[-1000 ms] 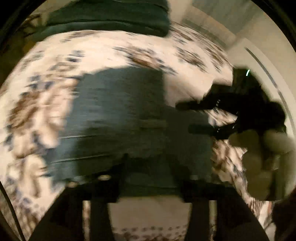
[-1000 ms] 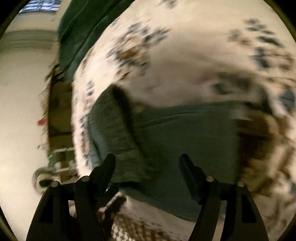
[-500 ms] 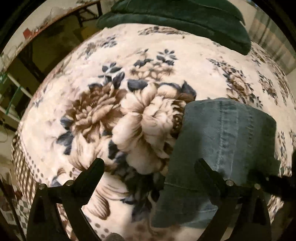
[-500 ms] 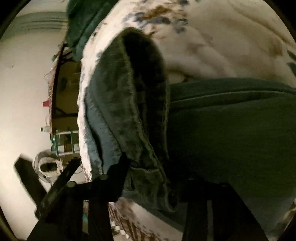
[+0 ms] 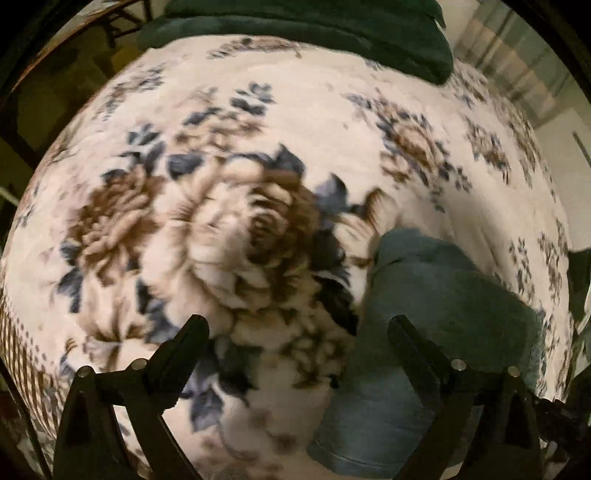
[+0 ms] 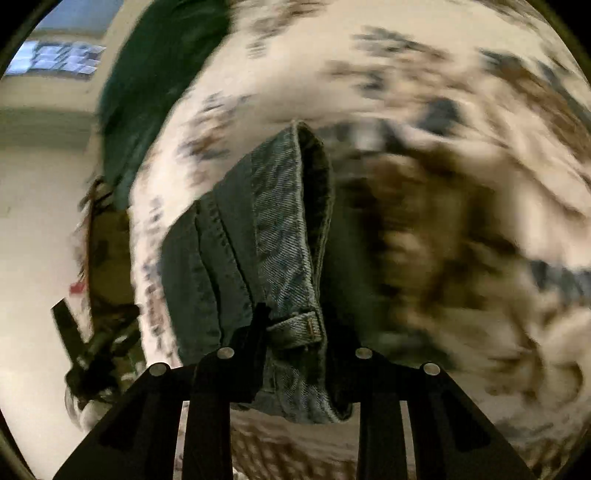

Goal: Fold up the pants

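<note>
Your right gripper (image 6: 295,332) pinches the jeans (image 6: 273,236) at the waistband, fingers closed on denim, center frame. Your left gripper (image 5: 295,332) hangs spread and empty over the floral blanket (image 5: 229,229).

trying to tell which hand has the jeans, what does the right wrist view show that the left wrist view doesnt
Only the right wrist view: the right gripper shut on the jeans, pinching the waistband near a belt loop, plus a wall with a bright window.

Only the left wrist view: the left gripper open, holding nothing, hovering over a big brown flower print, with its right finger in front of the denim.

Both: the jeans, the floral blanket and a dark green cushion at its far edge.
</note>
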The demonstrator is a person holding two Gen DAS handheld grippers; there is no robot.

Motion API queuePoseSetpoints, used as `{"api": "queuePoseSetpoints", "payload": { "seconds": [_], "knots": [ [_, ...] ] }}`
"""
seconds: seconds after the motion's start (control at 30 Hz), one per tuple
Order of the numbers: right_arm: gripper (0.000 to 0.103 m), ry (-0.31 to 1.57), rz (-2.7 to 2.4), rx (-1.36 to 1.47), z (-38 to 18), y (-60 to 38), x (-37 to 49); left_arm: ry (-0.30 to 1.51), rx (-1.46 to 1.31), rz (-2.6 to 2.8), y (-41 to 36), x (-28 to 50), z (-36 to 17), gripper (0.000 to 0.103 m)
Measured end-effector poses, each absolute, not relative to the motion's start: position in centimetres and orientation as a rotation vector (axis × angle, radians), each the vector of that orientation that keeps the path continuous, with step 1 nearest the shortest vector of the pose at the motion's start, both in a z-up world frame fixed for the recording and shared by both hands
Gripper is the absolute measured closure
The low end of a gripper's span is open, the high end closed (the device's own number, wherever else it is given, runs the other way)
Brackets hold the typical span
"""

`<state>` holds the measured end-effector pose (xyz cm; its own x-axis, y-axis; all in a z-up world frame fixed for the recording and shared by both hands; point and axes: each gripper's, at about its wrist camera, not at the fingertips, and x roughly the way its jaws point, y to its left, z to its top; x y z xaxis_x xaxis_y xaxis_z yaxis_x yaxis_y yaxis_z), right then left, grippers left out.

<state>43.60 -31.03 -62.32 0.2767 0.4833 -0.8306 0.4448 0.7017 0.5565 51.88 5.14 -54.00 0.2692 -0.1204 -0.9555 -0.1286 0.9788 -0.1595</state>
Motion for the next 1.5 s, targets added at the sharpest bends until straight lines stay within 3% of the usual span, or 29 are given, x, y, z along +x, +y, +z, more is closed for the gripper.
{"api": "queuePoseSetpoints", "payload": {
  "seconds": [0.13, 0.2, 0.33, 0.47, 0.5, 0.63, 0.67, 0.73, 0.77, 0.9, 1.0, 1.07, 1.1, 1.13, 1.2, 1.3, 1.4, 1.5],
  "knots": [
    [0.071, 1.392, 0.016, 0.907, -65.8, -33.0, 43.4, 1.364, -0.252, -0.039, 3.6, 52.7, -55.6, 0.004],
    [0.054, 1.426, 0.012, 0.913, -66.2, -33.2, 44.1, 1.371, -0.299, -0.052, 3.4, 53.3, -55.5, 0.004],
    [0.046, 1.388, 0.009, 0.837, -64.3, -34.1, 45.1, 1.402, -0.489, -0.091, 3.7, 55.9, -55.9, 0.004],
    [0.04, 1.366, 0.012, 0.838, -64.3, -35.2, 46.8, 1.557, -0.546, -0.207, 1.7, 60.0, -59.7, 0.004],
    [0.04, 1.368, 0.015, 0.849, -64.7, -35.5, 47.6, 1.575, -0.546, -0.229, 1.1, 60.5, -60.3, 0.007],
    [0.04, 1.422, 0.075, 0.89, -67.4, -34.8, 50.4, 1.559, -0.436, -0.341, -1.4, 62.2, -60.3, 0.055],
    [0.041, 1.431, 0.079, 0.861, -67.6, -34.6, 50.8, 1.547, -0.384, -0.365, -1.9, 62.4, -59.9, 0.058],
    [0.062, 1.415, 0.095, 0.831, -67.4, -34.2, 51.1, 1.524, -0.274, -0.411, -2.8, 62.9, -59.1, 0.063],
    [0.079, 1.415, 0.085, 0.822, -67.0, -34.1, 51.2, 1.516, -0.271, -0.421, -2.8, 63.4, -59.1, 0.065],
    [0.086, 1.418, 0.047, 0.757, -65.9, -34.3, 50.9, 1.498, -0.677, -0.277, 2.8, 66.7, -61.7, 0.071],
    [0.086, 1.438, 0.04, 0.769, -66.2, -34.7, 50.5, 1.47, -0.702, -0.231, 4.6, 67.4, -61.5, 0.07],
    [0.086, 1.452, 0.047, 0.751, -66.2, -34.6, 50.6, 1.465, -0.634, -0.249, 4.2, 66.7, -60.3, 0.065],
    [0.085, 1.472, 0.047, 0.752, -66.4, -34.5, 50.8, 1.468, -0.61, -0.264, 4.1, 65.6, -59.6, 0.058],
    [0.082, 1.499, 0.041, 0.775, -66.6, -34.7, 51.2, 1.465, -0.601, -0.268, 4.2, 64.5, -59.1, 0.048],
    [0.06, 1.549, 0.004, 0.797, -66.3, -35.1, 51.5, 1.44, -0.599, -0.27, 4.5, 61.6, -58.0, 0.037],
    [0.056, 1.521, -0.022, 0.569, -61.4, -33.5, 53.2, 1.439, -0.594, -0.275, 4.5, 57.4, -57.8, 0.03],
    [0.043, 1.482, 0.064, 0.413, -57.0, -29.6, 55.8, 1.476, -0.67, -0.324, 4.4, 54.2, -59.5, 0.03],
    [0.042, 1.53, 0.263, 0.259, -55.6, -22.2, 60.7, 1.474, -0.749, -0.362, 4.2, 52.2, -61.1, 0.024]
  ]
}}
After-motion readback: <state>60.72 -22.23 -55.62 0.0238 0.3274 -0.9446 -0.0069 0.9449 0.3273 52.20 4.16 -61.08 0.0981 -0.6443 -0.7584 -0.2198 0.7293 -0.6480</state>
